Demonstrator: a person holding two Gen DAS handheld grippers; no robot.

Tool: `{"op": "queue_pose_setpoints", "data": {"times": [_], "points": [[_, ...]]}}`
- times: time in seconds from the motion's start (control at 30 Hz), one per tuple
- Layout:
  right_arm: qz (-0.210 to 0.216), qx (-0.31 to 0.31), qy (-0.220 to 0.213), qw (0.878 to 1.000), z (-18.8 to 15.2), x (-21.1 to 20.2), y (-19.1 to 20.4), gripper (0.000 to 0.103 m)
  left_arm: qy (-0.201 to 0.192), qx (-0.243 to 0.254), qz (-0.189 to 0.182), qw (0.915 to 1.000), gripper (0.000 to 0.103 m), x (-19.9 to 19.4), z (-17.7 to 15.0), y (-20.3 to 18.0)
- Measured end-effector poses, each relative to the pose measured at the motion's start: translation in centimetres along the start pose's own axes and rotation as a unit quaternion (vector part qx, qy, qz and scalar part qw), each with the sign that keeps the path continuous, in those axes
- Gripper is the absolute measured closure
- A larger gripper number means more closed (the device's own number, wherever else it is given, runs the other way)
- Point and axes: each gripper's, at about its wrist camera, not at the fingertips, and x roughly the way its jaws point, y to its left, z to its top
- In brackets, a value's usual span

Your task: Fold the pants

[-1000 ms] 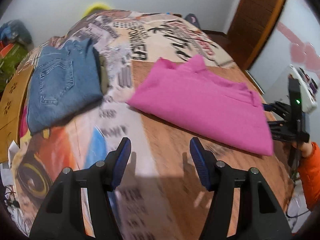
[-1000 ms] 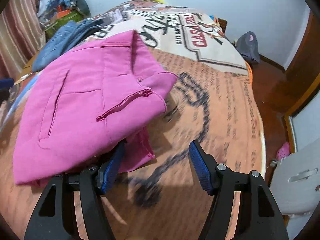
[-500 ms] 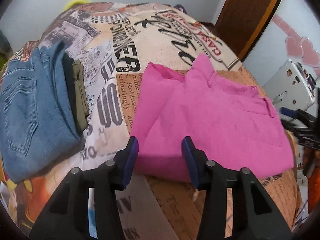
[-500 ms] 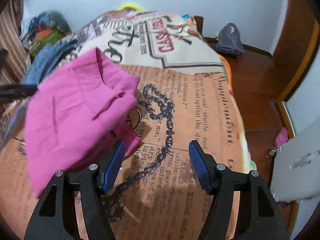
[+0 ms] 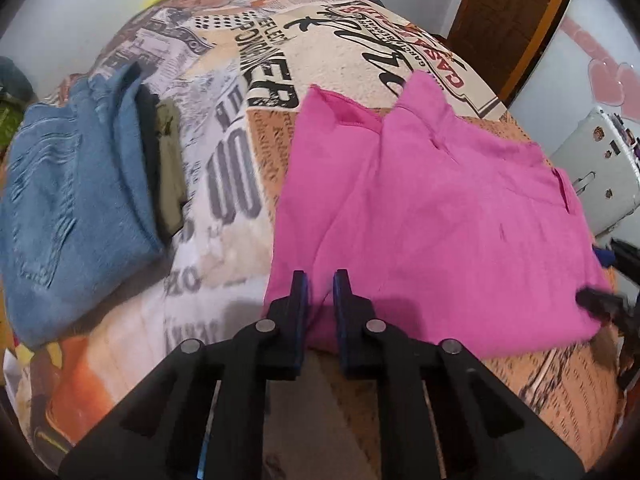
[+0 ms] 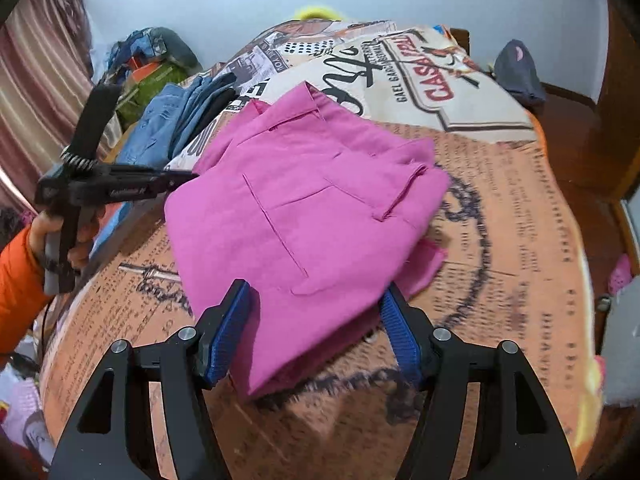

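Left wrist view, going from left to right: folded blue jeans (image 5: 76, 208) lay at the far left of the bed, with a darker olive garment (image 5: 170, 168) tucked against their right edge. The printed bedspread (image 5: 224, 184) showed bare between that stack and the pink pants (image 5: 432, 216), which lay folded flat across the middle and right of the bed. The left gripper (image 5: 320, 292) sat at the near left corner of the pink pants, its jaws drawn narrow with a fold of the pink cloth between the blue pads; whether the pads actually pinched the fabric could not be told. At the far right edge the tips of the other gripper touched the pants' right end, and a wooden door (image 5: 512, 20) stood behind.

Right wrist view, same order: a hand (image 6: 60, 236) in an orange sleeve held the left gripper (image 6: 188, 178), its tip at the far left edge of the pink pants (image 6: 304, 208). The jeans (image 6: 160, 128) sat beyond it. The right gripper (image 6: 316, 316) had its jaws wide, one finger either side of the near end of the folded pants, with the cloth lying between them and not clamped.
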Motion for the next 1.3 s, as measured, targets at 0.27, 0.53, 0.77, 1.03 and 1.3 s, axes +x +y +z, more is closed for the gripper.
{"op": "queue_pose_setpoints", "data": {"times": [0.27, 0.53, 0.77, 1.03, 1.3], "points": [[-0.009, -0.019, 0.007, 1.000, 1.9, 1.6, -0.7, 0.056, -0.014, -0.041, 0.008, 0.9990, 0.091, -2.8, -3.2, 0.5], [-0.024, -0.048, 0.015, 0.998, 3.2, 2.8, -0.4, 0.078, -0.001, -0.071, -0.009, 0.9974, 0.091, -4.6, -4.3, 1.9], [-0.021, -0.041, 0.006, 0.999, 4.2, 1.2, -1.1, 0.078, -0.031, -0.068, -0.015, 0.9971, 0.091, -6.7, -2.5, 2.2], [-0.039, -0.031, -0.008, 0.999, 7.4, 1.9, -2.6, 0.077, -0.038, -0.044, -0.028, 0.9979, 0.080, -4.2, 2.9, 1.3], [-0.028, -0.025, 0.005, 0.999, 8.9, 5.1, -3.3, 0.075, -0.014, -0.058, -0.043, 0.9973, 0.063, 0.2, 4.2, 1.6]]}}
